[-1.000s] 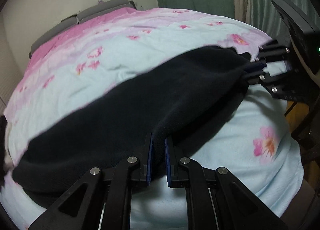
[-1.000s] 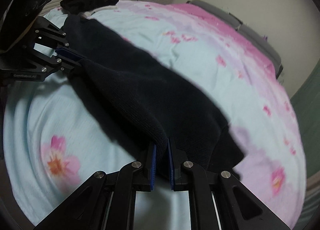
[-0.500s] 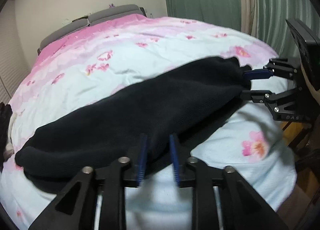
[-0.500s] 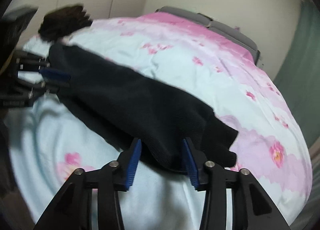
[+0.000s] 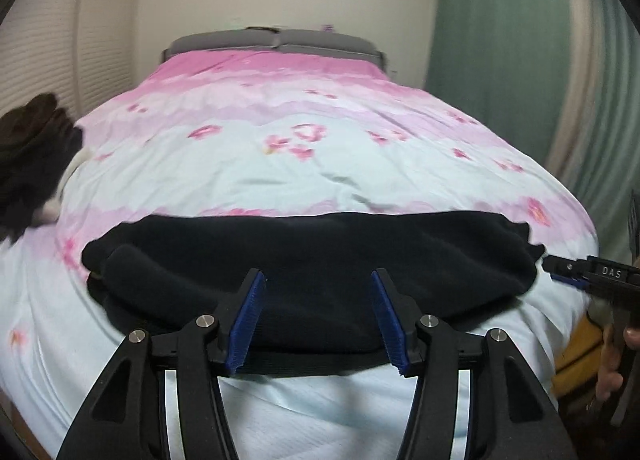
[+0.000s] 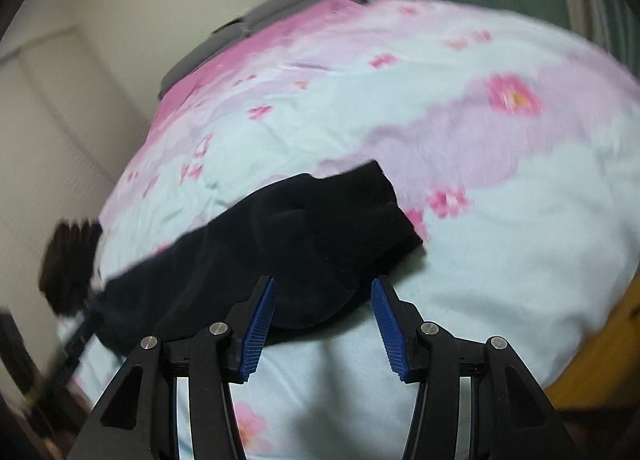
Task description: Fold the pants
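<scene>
Both claws, clamped on the cloth a second ago, now gape wide: left claw and right claw have released the black fleece pants, leaving them folded lengthwise across the near end of the pink-and-blue floral bed.

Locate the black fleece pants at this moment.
The black fleece pants lie folded lengthwise across the near end of the pink-and-blue floral bedspread, just beyond the open left tongs in the left wrist view, released by both tongs.
</scene>
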